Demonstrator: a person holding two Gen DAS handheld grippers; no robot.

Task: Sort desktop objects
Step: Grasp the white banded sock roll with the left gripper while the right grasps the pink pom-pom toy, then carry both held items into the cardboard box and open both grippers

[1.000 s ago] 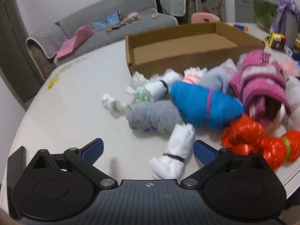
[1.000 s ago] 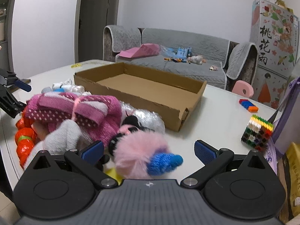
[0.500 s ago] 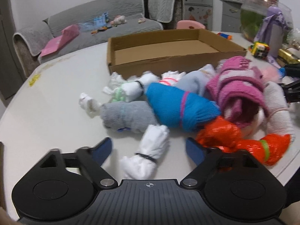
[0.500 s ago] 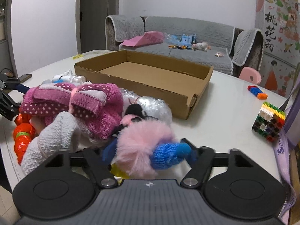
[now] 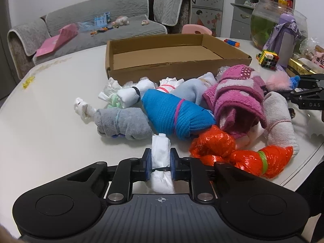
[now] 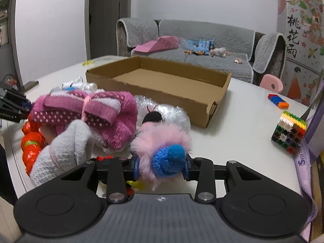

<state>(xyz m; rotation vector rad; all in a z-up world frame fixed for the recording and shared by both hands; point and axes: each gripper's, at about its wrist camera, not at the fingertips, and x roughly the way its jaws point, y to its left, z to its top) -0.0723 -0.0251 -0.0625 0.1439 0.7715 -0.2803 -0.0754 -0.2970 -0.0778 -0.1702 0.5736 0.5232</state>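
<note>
Jaws just closed, white bundle (image 5: 160,156) pinched between

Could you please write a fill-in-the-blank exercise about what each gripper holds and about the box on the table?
1. The left gripper is shut on a small ____ cloth bundle tied with a black band.
2. The right gripper is shut on a fluffy ____ pompom with a blue knitted cap.
3. The cardboard box behind the pile has ____ inside it.
4. The orange plastic bundle is tied with a ____ band.

Missing words: white; pink; nothing; green
</note>
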